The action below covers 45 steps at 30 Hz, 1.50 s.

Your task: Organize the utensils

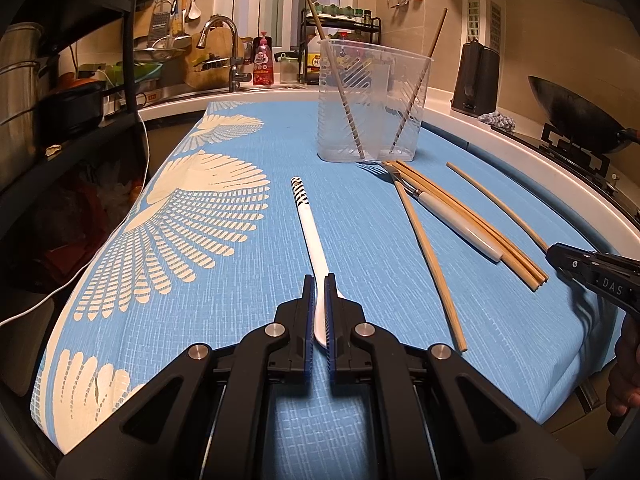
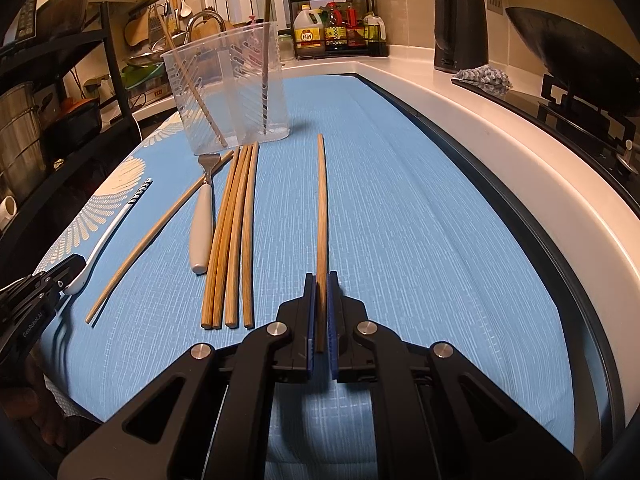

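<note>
Blue cloth [image 1: 360, 240] patterned with cream fans covers the desk, and both tongs are at work on it. The left tongs [image 1: 319, 312] are pinching the bowl end of a white spoon [image 1: 310, 228], whose striped handle points away toward the clear plastic holder [image 1: 372, 100]. The right tongs [image 2: 320, 312] are closed on the near end of a single wooden chopstick [image 2: 321, 208] lying by itself, apart from the rest. To lift cleanly, I'd judge each grip should stay firm and rise straight up, since a long utensil held by one end will want to droop or swivel; tipping it upright before reaching the rim looks safest. Between the two held pieces lie a bundle of chopsticks [image 2: 232, 240], a white-handled fork [image 2: 201, 224] beside them, and one stray chopstick [image 2: 156, 236] lying aslant. The holder stands upright at the far end of the cloth, divided inside, with two chopsticks leaning in it, one per compartment as far as I can tell.
</note>
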Each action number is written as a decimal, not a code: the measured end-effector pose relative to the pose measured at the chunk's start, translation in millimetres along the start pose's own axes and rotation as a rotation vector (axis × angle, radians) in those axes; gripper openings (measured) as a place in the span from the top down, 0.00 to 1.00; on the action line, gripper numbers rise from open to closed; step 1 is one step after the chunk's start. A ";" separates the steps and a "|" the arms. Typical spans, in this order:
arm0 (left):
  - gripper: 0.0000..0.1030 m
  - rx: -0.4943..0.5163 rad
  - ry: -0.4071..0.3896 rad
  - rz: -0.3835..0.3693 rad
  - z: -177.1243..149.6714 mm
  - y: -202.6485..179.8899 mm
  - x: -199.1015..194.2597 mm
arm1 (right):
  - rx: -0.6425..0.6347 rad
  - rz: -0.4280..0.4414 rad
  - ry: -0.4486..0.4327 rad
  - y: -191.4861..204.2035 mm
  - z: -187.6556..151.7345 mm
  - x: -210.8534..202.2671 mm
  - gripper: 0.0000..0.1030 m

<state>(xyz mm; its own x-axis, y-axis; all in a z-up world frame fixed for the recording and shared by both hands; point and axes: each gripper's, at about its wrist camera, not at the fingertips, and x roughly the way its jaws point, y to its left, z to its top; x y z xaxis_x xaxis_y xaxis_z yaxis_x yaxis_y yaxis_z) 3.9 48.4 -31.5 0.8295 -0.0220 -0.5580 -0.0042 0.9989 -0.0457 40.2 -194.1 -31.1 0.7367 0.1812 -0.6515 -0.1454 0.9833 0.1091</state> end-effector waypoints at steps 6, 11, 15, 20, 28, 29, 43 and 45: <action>0.95 -0.007 -0.001 -0.011 0.7 0.6 0.6 | 0.011 0.006 0.003 -0.4 0.0 -0.5 0.95; 0.96 -0.012 0.005 -0.019 1.0 1.5 1.0 | 0.024 0.013 0.008 -2.5 0.1 -3.7 0.95; 0.96 -0.014 0.008 -0.020 1.1 1.8 0.5 | 0.032 0.011 0.005 -4.6 0.1 -7.2 0.95; 1.00 -0.024 0.008 -0.015 1.7 4.1 -1.4 | 0.029 0.015 -0.003 -5.2 2.0 -11.8 0.95; 1.00 -0.026 -0.008 -0.008 4.6 7.2 -7.0 | 0.029 0.021 -0.024 -4.2 5.4 -21.6 0.95; 1.00 -0.026 -0.011 -0.008 5.4 7.3 -8.1 | 0.030 0.022 -0.028 -4.3 6.4 -23.6 0.95; 1.00 -0.025 -0.062 -0.007 16.1 9.2 -25.1 | 0.030 0.033 -0.112 -4.4 26.6 -53.9 0.95; 1.00 -0.027 -0.067 -0.007 17.6 9.9 -27.0 | 0.031 0.033 -0.119 -5.1 28.0 -56.5 0.95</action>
<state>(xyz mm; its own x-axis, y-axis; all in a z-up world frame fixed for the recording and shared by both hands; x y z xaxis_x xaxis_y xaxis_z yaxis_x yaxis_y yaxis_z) -8.7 59.5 -2.3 0.8653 -0.0257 -0.5005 -0.0123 0.9973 -0.0726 17.7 -209.0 26.2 0.8055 0.2120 -0.5534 -0.1516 0.9765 0.1534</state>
